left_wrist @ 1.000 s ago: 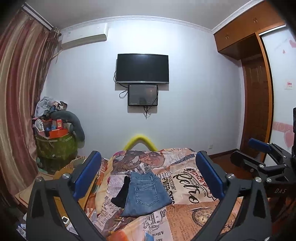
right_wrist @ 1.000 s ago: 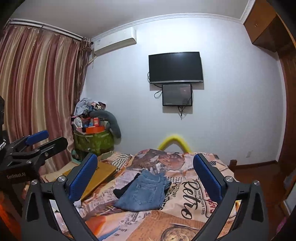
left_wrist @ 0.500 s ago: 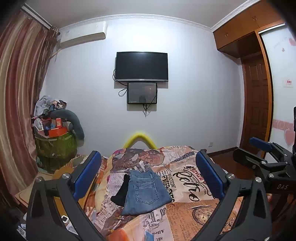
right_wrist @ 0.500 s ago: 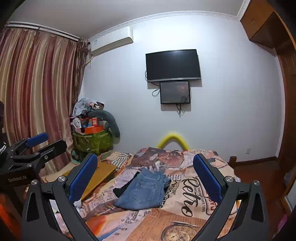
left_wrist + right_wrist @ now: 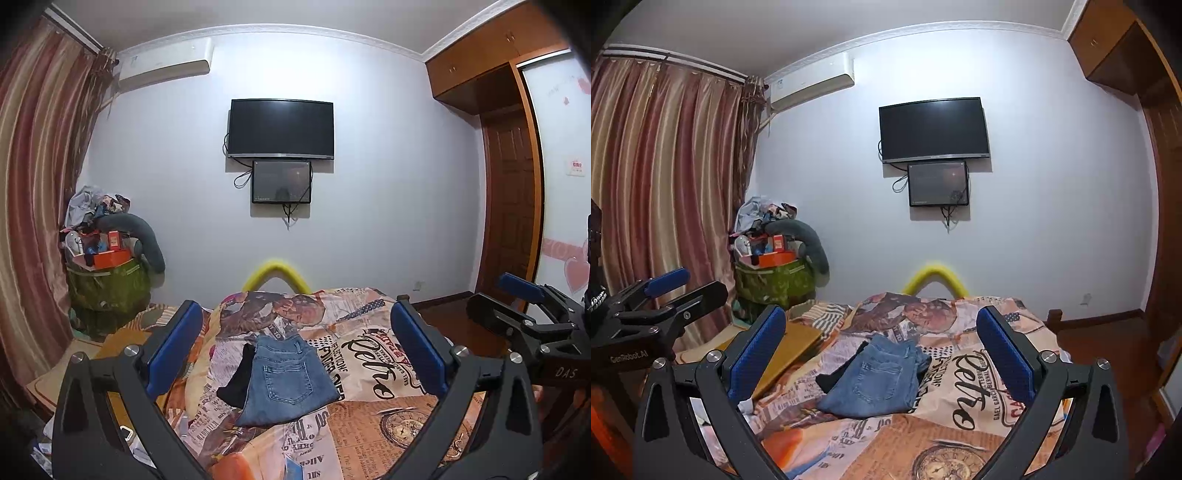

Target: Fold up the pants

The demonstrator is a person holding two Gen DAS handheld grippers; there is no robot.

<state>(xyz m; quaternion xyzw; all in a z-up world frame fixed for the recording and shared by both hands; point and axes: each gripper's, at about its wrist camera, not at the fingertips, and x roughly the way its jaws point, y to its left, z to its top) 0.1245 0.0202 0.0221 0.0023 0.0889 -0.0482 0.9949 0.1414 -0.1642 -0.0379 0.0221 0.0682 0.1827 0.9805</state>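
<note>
Blue denim pants (image 5: 284,376) lie folded in a compact stack on the newspaper-print bedspread (image 5: 369,369), back pocket up, with a black garment (image 5: 236,380) under their left edge. They also show in the right wrist view (image 5: 875,380). My left gripper (image 5: 295,354) is open and empty, held well back from and above the pants. My right gripper (image 5: 882,354) is open and empty too, likewise away from them. Each gripper shows at the edge of the other's view: the right one (image 5: 524,314), the left one (image 5: 665,295).
A green basket piled with clutter (image 5: 107,280) stands at the back left by the striped curtain (image 5: 665,184). A wooden board (image 5: 790,350) lies left of the bed. A yellow foam arch (image 5: 277,275) is at the bed's far end. A door (image 5: 509,206) is at right.
Both views have shifted slightly, so the pants sit a little lower in frame. The pants lie still and both grippers stay open.
</note>
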